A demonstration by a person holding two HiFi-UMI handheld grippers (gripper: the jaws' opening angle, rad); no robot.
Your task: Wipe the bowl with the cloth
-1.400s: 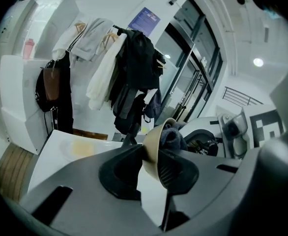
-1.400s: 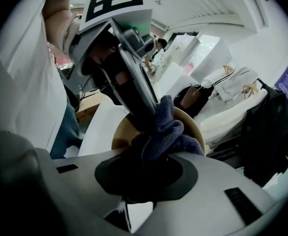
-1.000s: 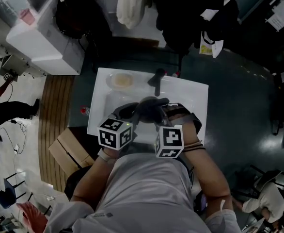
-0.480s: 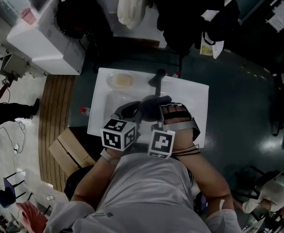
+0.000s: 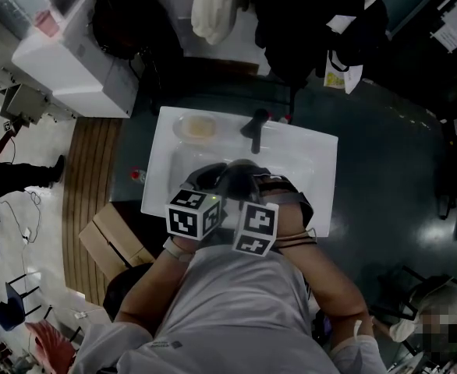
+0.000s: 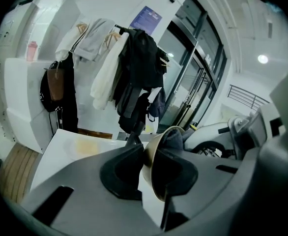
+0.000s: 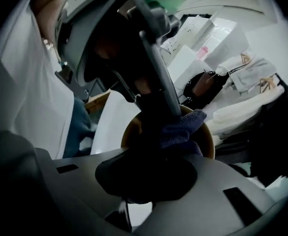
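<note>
A tan bowl (image 6: 157, 135) is held on edge over the white sink (image 5: 322, 158), its rim between the jaws of my left gripper (image 6: 145, 173), which is shut on it. A blue-purple cloth (image 7: 182, 129) is pressed into the hollow of the bowl (image 7: 209, 142); my right gripper (image 7: 146, 181) is shut on that cloth. In the left gripper view the cloth (image 6: 175, 138) pokes out over the bowl's rim. In the head view both grippers, left (image 5: 211, 181) and right (image 5: 249, 182), meet above the basin and hide the bowl.
A dark faucet (image 5: 253, 126) stands at the sink's back edge, with a soap dish (image 5: 196, 128) to its left. A white cabinet (image 5: 72, 61) and a cardboard box (image 5: 110, 244) are to the left. Coats and bags hang behind the sink.
My right gripper has swung left and turned, so its marker cube now sits close against the left one. The left gripper has barely moved.
</note>
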